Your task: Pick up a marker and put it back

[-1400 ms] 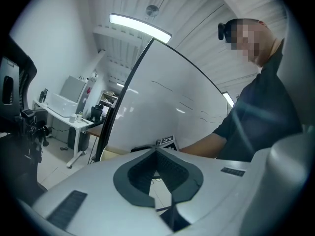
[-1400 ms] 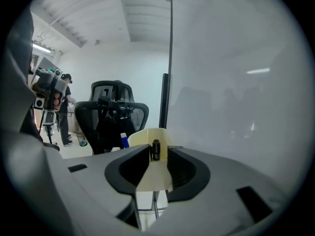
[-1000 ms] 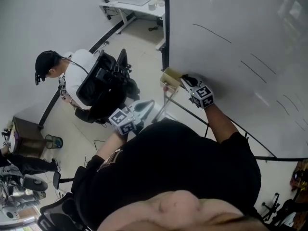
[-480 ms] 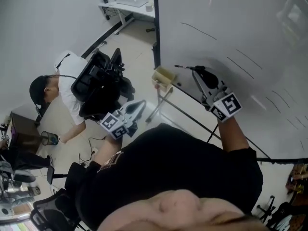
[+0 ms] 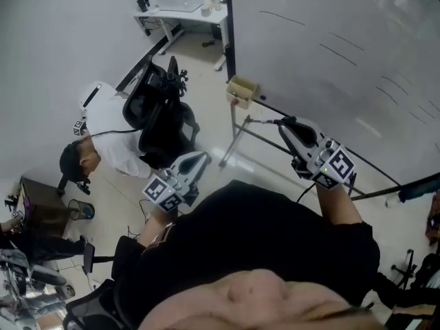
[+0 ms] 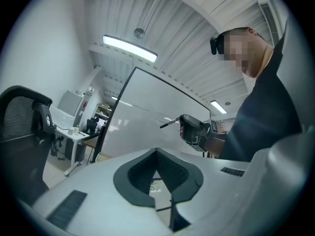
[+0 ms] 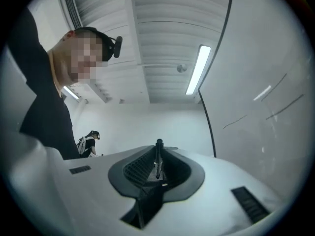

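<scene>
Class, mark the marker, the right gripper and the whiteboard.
marker [image 7: 158,161]: right gripper view, middle of its barrel.
right gripper [image 5: 282,124]: head view, between its fingertips.
whiteboard [image 5: 323,81]: head view, bare surface.

Our right gripper [image 5: 283,124] sits before the whiteboard [image 5: 330,33], near its lower edge. The marker [image 5: 265,122] between its jaws points left toward the box [image 5: 240,90] at the board's lower left corner. Our left gripper [image 5: 201,159] hangs further left, well apart from the board. Beyond it a chair [image 5: 161,119] stands between the board and a person [image 5: 110,133]. A desk [image 5: 182,14] lies behind them, beside the board's left edge.
</scene>
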Tool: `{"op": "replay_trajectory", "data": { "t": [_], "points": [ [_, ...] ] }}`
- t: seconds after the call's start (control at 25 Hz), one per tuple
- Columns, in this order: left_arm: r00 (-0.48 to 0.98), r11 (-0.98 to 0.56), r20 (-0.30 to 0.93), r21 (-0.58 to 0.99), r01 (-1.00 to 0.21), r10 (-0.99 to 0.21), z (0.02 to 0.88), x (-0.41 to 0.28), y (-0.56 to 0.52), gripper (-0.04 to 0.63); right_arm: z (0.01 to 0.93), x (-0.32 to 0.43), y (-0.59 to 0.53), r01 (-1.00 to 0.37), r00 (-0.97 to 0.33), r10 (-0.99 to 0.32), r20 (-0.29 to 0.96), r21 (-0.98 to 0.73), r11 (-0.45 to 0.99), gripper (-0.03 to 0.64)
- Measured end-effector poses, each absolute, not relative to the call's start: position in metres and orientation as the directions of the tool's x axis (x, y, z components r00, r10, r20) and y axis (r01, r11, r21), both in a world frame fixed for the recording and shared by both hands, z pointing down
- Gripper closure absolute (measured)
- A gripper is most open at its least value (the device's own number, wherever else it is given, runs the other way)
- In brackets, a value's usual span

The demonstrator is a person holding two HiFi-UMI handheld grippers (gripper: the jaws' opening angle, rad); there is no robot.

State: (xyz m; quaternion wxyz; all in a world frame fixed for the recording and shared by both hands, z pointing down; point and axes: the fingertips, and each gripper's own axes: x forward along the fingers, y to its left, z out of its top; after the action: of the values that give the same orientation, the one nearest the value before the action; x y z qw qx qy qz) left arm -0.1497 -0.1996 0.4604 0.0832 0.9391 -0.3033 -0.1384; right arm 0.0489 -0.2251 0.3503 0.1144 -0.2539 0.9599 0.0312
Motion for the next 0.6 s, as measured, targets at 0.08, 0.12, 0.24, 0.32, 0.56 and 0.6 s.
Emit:
{"op": "replay_trajectory", "data": {
  "t": [0.08, 0.12, 0.24, 0.32, 0.56, 0.6],
  "points": [
    [0.798, -0.817, -0.197, 0.243, -0.523, -0.569, 0.465, -0.164, -0.163, 0.603, 0.359, 0.027, -0.193, -0.485, -0.839, -0.483, -0.251, -0.058, 0.873, 0.558],
    [0.807, -0.824, -0.193, 0.241, -0.513, -0.559, 0.465, -0.172, -0.146, 0.603, 0.364, 0.016, -0.177, -0.477, -0.840, -0.481, -0.252, -0.079, 0.875, 0.558],
    [0.805, -0.832, -0.219, 0.226, -0.507, -0.551, 0.450, -0.192, -0.107, 0.603, 0.373, -0.011, -0.136, -0.461, -0.853, -0.471, -0.225, -0.096, 0.882, 0.559],
    [0.793, -0.832, -0.252, 0.204, -0.516, -0.554, 0.440, -0.198, -0.086, 0.603, 0.368, -0.020, -0.114, -0.447, -0.857, -0.458, -0.235, -0.103, 0.889, 0.560],
    [0.770, -0.824, -0.294, 0.190, -0.534, -0.567, 0.432, -0.188, -0.044, 0.603, 0.350, -0.012, -0.070, -0.396, -0.863, -0.416, -0.286, -0.130, 0.909, 0.562],
    [0.768, -0.823, -0.297, 0.184, -0.537, -0.567, 0.431, -0.181, -0.039, 0.603, 0.347, -0.007, -0.064, -0.386, -0.865, -0.406, -0.294, -0.126, 0.914, 0.563]
  ]
}}
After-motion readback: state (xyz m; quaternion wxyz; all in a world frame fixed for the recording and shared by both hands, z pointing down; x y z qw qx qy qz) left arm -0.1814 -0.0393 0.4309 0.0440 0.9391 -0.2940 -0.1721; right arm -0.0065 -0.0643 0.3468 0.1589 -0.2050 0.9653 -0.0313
